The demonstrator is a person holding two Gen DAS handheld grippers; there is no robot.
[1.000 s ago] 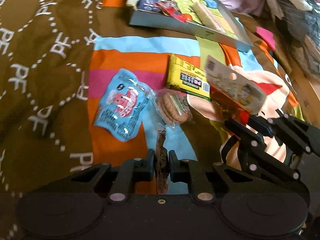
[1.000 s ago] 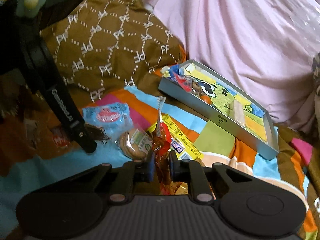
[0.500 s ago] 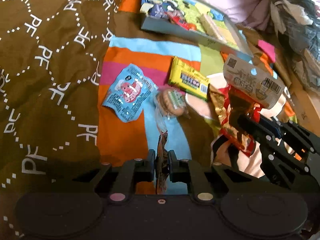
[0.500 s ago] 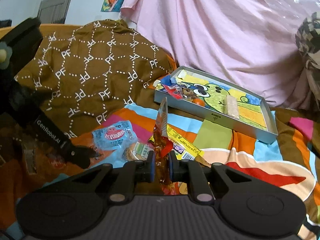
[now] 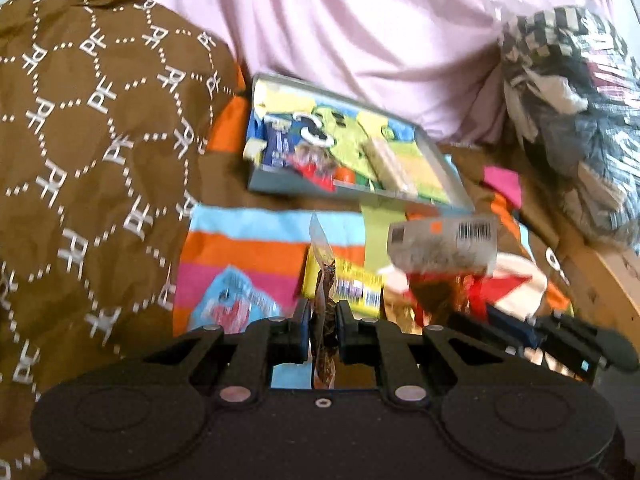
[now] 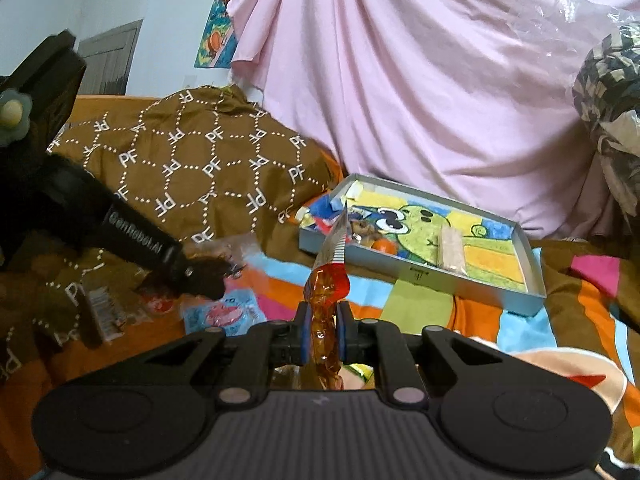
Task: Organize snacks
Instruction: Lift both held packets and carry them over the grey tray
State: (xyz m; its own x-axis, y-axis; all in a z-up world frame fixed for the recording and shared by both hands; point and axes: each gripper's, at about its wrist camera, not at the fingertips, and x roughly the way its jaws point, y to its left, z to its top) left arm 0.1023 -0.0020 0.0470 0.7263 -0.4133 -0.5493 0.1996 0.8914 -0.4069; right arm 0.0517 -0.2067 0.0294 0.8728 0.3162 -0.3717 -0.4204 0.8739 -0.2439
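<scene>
My left gripper (image 5: 323, 322) is shut on a clear packet with dark brown snack (image 5: 325, 284), held above the bedspread. My right gripper (image 6: 322, 326) is shut on a red and amber snack bag (image 6: 328, 284); in the left wrist view that bag (image 5: 442, 248) shows its white barcode top at the right. The grey tray (image 6: 536, 276) with a green cartoon lining lies ahead and holds several snacks; it also shows in the left wrist view (image 5: 280, 182). A blue packet (image 5: 236, 304) and a yellow packet (image 5: 352, 280) lie on the striped cloth below.
A brown patterned blanket (image 5: 80, 140) rises at the left. A pink sheet (image 6: 420, 80) hangs behind the tray. A pile of dark checked clothes (image 5: 572, 92) sits at the right. The left gripper's body (image 6: 132, 240) crosses the right wrist view at left.
Both grippers have lifted and tilted up with their packets, so the tray and pink sheet now fill more of each view. The round cookie pack has dropped out of the left view.
</scene>
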